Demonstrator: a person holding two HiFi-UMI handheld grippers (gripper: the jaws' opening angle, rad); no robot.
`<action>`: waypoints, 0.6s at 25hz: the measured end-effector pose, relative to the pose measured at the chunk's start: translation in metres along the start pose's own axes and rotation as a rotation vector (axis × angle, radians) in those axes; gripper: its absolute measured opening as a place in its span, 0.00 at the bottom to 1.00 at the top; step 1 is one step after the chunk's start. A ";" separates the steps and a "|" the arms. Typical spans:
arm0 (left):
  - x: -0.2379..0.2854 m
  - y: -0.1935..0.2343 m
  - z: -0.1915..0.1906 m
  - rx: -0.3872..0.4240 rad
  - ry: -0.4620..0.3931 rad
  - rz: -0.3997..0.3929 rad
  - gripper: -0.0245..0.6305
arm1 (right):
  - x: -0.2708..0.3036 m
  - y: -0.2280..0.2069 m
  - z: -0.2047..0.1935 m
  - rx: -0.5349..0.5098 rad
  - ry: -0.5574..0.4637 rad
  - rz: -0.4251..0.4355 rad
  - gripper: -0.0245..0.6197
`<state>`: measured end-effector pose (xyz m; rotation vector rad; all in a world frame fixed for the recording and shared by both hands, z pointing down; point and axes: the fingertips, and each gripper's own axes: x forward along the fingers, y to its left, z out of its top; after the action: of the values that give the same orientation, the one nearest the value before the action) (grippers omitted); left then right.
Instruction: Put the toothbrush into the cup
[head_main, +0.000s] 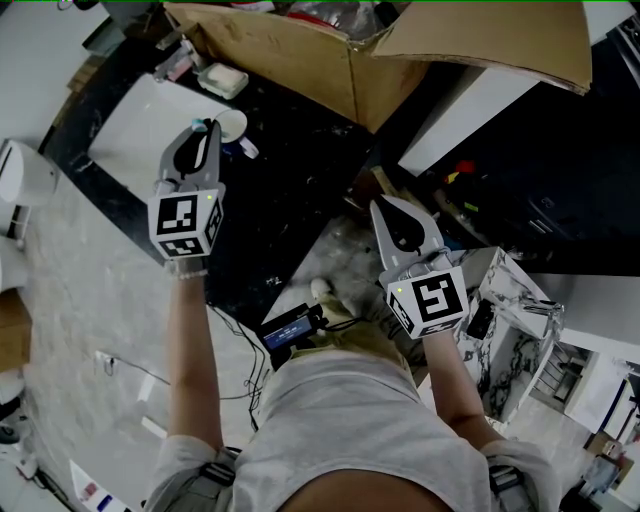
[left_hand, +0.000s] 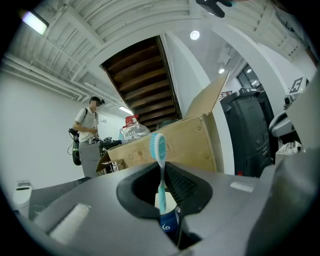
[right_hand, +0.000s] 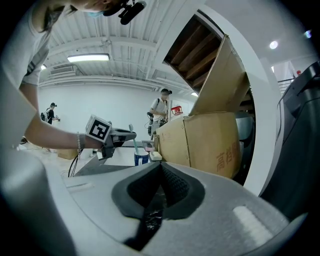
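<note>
Head view: from above, steeply down on left claw and right claw. Gripper views: close behind own jaws, facing roughly level. All share large brown cardboard box ahead of claws.

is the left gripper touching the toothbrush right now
Touching. The left gripper view shows the left gripper with its jaws closed on the toothbrush handle, holding it upright.

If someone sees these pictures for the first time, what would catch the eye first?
First comes the light blue toothbrush, which stands upright, clamped in the jaws of the left gripper, directly over a blue cup. Next comes the big open cardboard box beyond the cup, at the top of the head view.
</note>
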<state>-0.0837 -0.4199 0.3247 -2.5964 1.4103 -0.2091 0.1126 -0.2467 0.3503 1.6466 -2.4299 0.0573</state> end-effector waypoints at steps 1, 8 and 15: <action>0.002 0.001 -0.004 -0.003 0.007 0.002 0.11 | 0.000 -0.001 -0.001 0.001 0.003 -0.001 0.03; 0.011 0.003 -0.024 -0.040 0.040 0.013 0.11 | 0.001 -0.003 -0.006 0.001 0.017 -0.002 0.03; 0.020 -0.001 -0.040 -0.063 0.063 0.001 0.11 | 0.002 -0.007 -0.009 0.004 0.028 -0.004 0.03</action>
<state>-0.0803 -0.4399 0.3645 -2.6618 1.4624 -0.2518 0.1195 -0.2494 0.3589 1.6412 -2.4077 0.0839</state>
